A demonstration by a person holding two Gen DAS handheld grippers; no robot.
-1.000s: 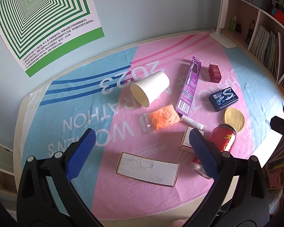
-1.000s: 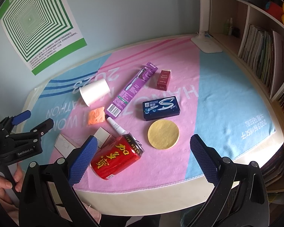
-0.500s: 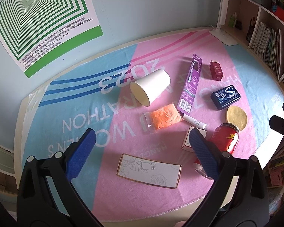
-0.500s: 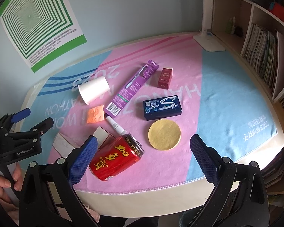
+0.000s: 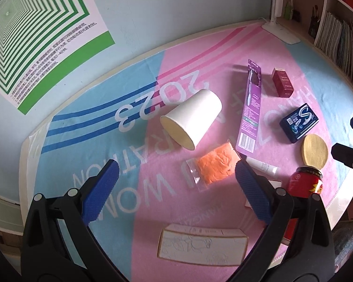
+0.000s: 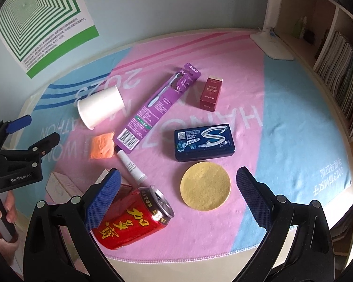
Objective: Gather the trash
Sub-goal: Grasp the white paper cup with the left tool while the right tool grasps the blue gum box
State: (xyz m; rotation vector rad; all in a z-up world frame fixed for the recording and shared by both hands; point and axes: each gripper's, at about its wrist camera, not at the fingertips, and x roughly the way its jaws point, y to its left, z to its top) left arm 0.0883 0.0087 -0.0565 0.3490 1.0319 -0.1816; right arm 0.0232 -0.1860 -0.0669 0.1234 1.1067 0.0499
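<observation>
Right now both grippers hang above the desk, jaws spread wide and holding nothing. The left gripper [image 5: 176, 176] hovers over a clear bag of orange crumpled stuff [image 5: 215, 162], just short of a white paper cup lying on its side [image 5: 191, 122] near the middle of the pink and blue towel [image 5: 87, 141]. The right gripper [image 6: 177, 188] is over the front edge, with a red drink can on its side [image 6: 134, 221] by its left finger and a round yellow sponge pad [image 6: 205, 189] between its fingers. Farther back lie a purple toothbrush pack [image 6: 157, 107], a dark blue gum box [image 6: 204, 142], a small maroon carton [image 6: 210, 93] and a small white tube [image 6: 131, 166].
</observation>
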